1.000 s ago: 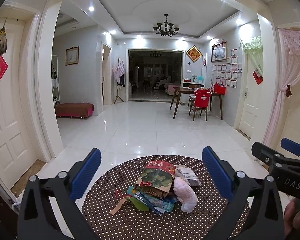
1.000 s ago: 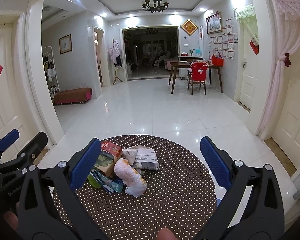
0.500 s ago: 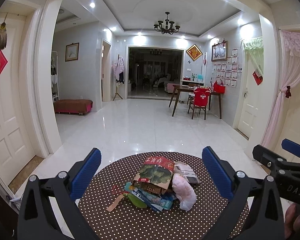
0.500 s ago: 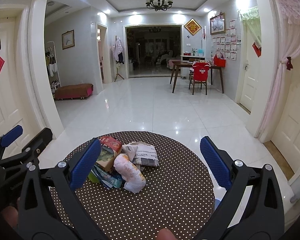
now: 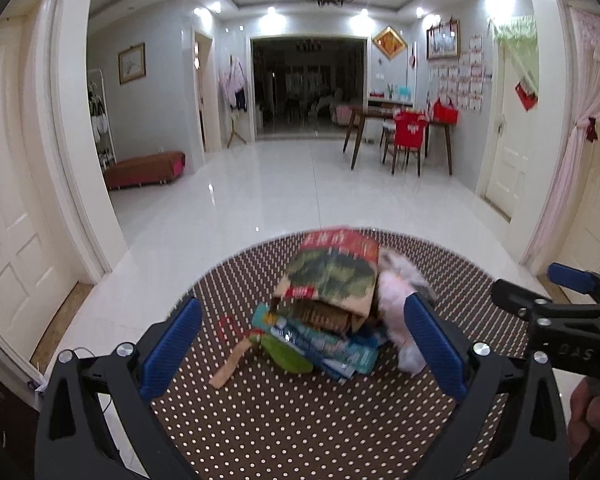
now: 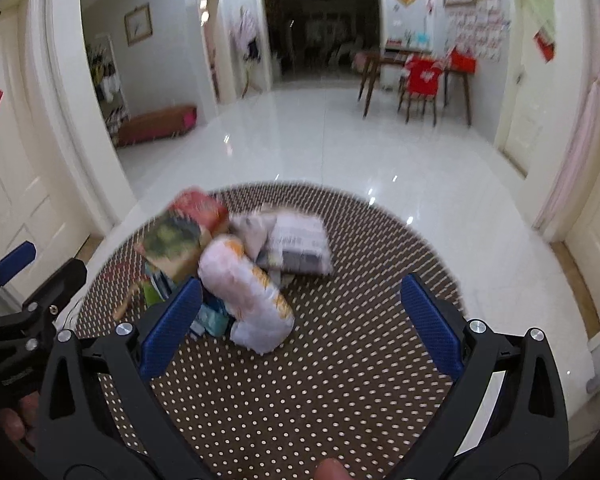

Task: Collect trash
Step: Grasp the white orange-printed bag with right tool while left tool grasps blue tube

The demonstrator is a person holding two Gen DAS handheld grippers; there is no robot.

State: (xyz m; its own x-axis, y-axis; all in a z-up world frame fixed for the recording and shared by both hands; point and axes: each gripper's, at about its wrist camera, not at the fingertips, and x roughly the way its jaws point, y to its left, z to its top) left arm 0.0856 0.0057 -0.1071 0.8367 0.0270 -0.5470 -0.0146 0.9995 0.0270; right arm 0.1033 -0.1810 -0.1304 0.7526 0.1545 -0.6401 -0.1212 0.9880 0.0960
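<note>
1. Left wrist view: left gripper point(image 5: 303, 342), jaws wide apart and empty, above round dotted table point(image 5: 340, 420). Trash pile point(image 5: 332, 308) near table centre: red-and-green carton point(image 5: 334, 274) on top, teal wrappers point(image 5: 324, 344) beneath, pink-white bag point(image 5: 396, 300) at its right. "DAS" legible on right gripper point(image 5: 572, 312) at frame edge; carton lettering blurred.
2. Right wrist view: right gripper point(image 6: 300, 320), jaws wide apart, empty. Pink-white bag point(image 6: 248, 292) just ahead of left finger; grey printed parcel point(image 6: 300, 244) behind. Dining table point(image 6: 412, 68) far off.
</note>
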